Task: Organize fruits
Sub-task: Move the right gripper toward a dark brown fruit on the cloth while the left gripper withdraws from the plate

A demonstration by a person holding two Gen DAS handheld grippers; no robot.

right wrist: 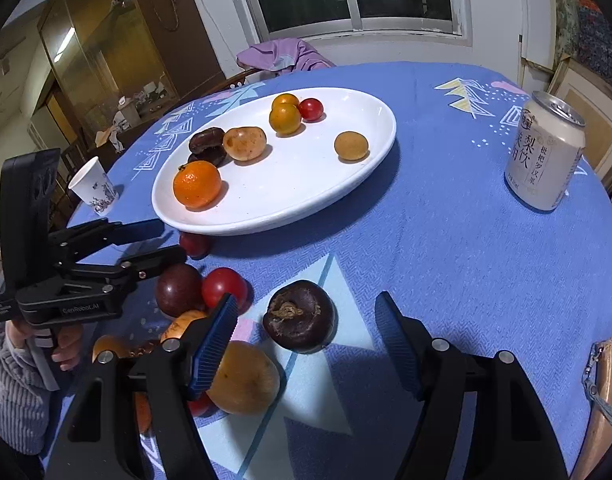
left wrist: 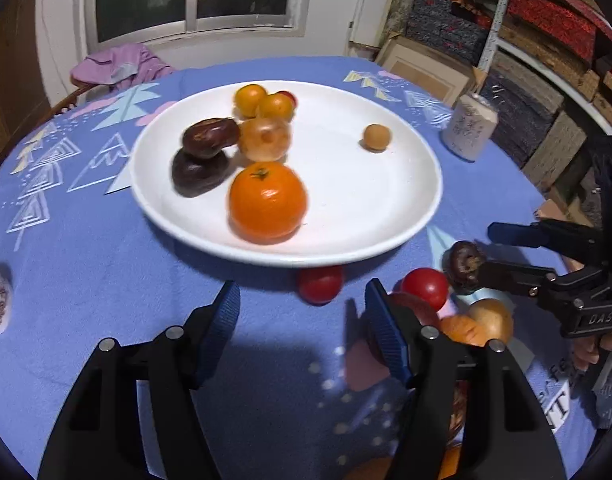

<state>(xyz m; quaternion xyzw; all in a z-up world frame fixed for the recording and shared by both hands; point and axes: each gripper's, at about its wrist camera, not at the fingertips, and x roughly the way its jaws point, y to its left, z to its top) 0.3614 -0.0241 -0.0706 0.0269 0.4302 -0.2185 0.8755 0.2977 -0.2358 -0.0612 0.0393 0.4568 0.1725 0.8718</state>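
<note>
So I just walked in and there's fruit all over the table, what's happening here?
A person is sorting fruit onto the white plate, with a gripper in each hand. The plate already holds an orange, dark chestnut-like fruits and several small yellow and red ones. More fruit lies in a pile on the blue tablecloth. The right tool is open around a dark round fruit, not yet closed on it. The left tool is open and empty, near the plate's front edge.

Black gripper (right wrist: 306, 332), blue ribbed pads (right wrist: 216, 340)
</note>
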